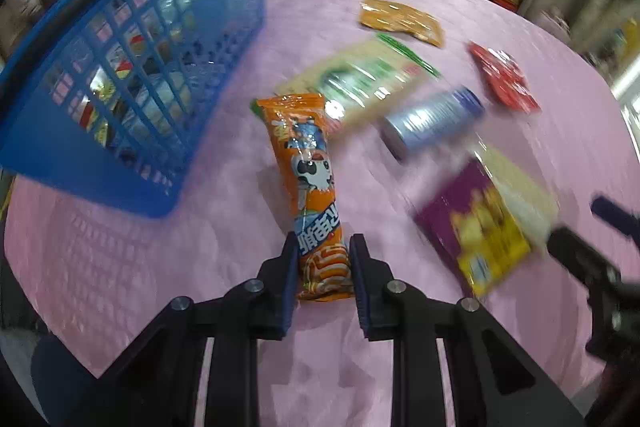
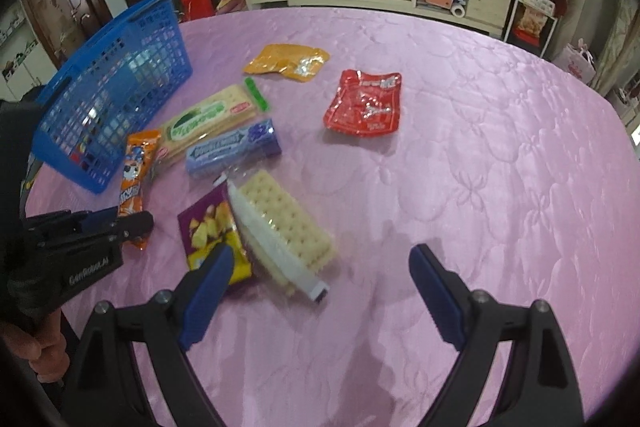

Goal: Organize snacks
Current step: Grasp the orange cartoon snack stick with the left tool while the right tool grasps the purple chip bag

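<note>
My left gripper [image 1: 322, 247] is shut on the near end of a long orange snack stick pack [image 1: 314, 187], which points away toward the blue mesh basket [image 1: 132, 75]. The same gripper [image 2: 132, 227] and orange pack [image 2: 134, 179] show at the left of the right wrist view, beside the basket [image 2: 116, 99]. My right gripper [image 2: 320, 259] is open and empty, above a clear cracker pack [image 2: 280, 227] and a purple and yellow snack box [image 2: 212, 231].
On the pink quilted tablecloth [image 2: 480, 167] lie a green-labelled cracker pack [image 2: 208, 123], a blue gum tube [image 2: 232, 147], a yellow pouch [image 2: 284, 61] and a red pouch [image 2: 364, 103]. The basket holds several packs. A cabinet and shelves stand beyond the table.
</note>
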